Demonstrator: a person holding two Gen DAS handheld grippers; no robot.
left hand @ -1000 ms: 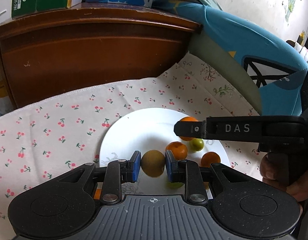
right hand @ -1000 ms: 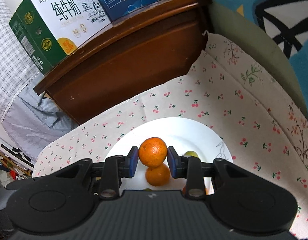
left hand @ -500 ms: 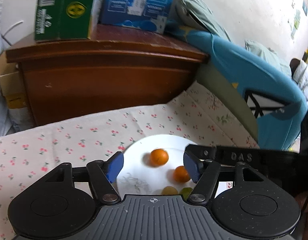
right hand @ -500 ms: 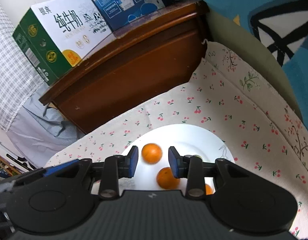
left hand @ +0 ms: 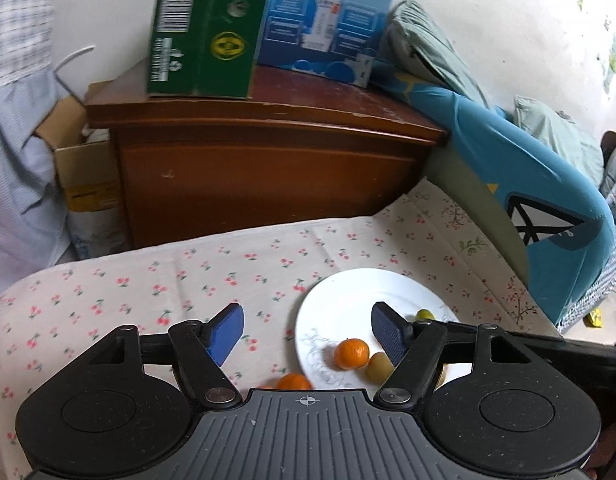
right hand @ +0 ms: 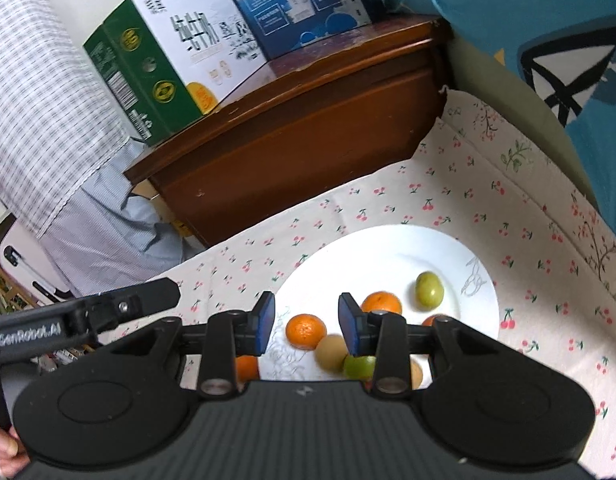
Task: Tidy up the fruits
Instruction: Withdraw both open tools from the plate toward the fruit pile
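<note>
left hand-held gripper [left hand: 307, 330]: released brown fruit [left hand: 380, 367] onto plate [left hand: 348, 292] | jaws just opened, lifted

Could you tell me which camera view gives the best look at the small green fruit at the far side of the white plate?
The right wrist view shows it best: the green fruit lies whole and unobstructed on the white plate, apart from the oranges. In the left wrist view only its top peeks out behind the left gripper's finger, so its shape is mostly hidden.

Both wrist views above shared plate [left hand: 348, 292]
</note>
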